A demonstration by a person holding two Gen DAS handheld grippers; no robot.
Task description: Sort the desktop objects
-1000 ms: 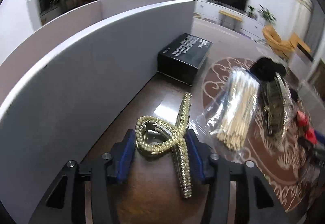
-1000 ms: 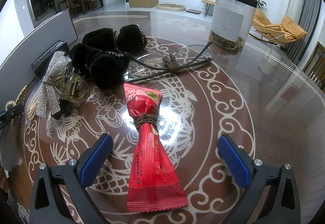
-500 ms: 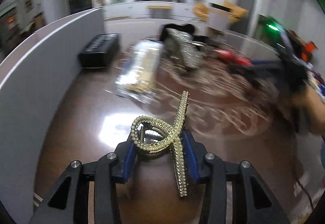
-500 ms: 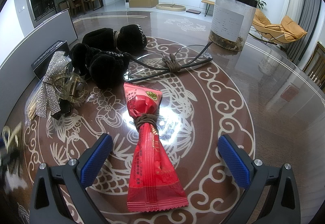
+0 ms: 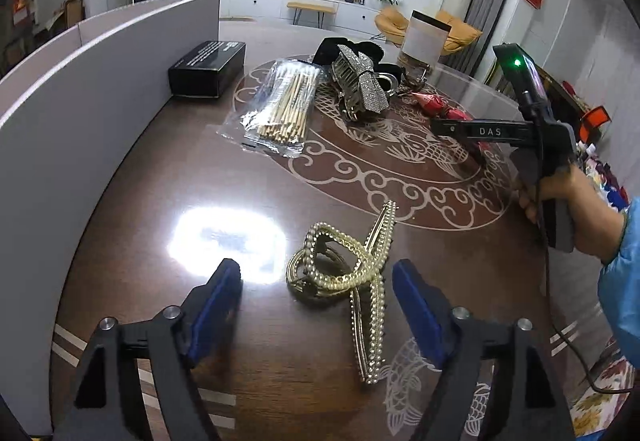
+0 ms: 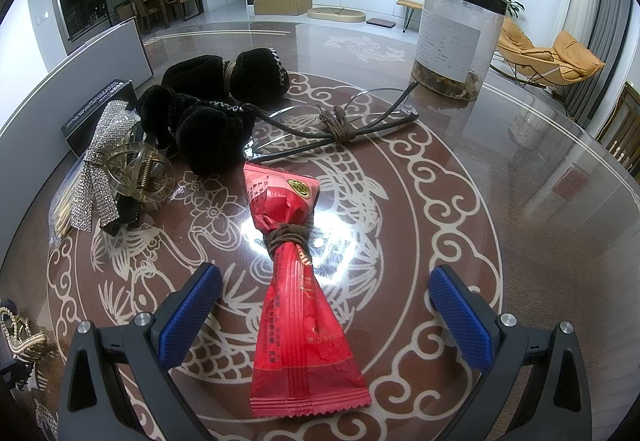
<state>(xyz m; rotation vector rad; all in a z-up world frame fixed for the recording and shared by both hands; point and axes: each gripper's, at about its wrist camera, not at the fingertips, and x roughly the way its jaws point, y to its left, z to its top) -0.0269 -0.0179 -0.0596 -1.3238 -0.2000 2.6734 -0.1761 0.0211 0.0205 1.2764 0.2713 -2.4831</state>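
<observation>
Hair claw (image 5: 352,281), gold, beaded: lying on the dark table (image 5: 140,201) between the pads of my left gripper (image 5: 316,305), which have just been opening and now stand clear of it on both sides, so I judge it set down here on purpose, near the grey partition (image 5: 80,89) and well apart from the unsorted heap. Red snack packet (image 6: 298,281), tied at the waist: lying flat between the wide-open jaws of my right gripper (image 6: 326,301), untouched, lined up as what looks like the next pick. Rhinestone bow clip (image 6: 100,169) and bag of cotton swabs (image 5: 286,105): beyond, side by side, awaiting sorting. Black scrunchies (image 6: 216,109) and bundled eyeglasses (image 6: 340,121): further back, clustered. Black box (image 5: 208,69): against the partition. Clear jar (image 6: 456,37): farthest, upright, alone.
</observation>
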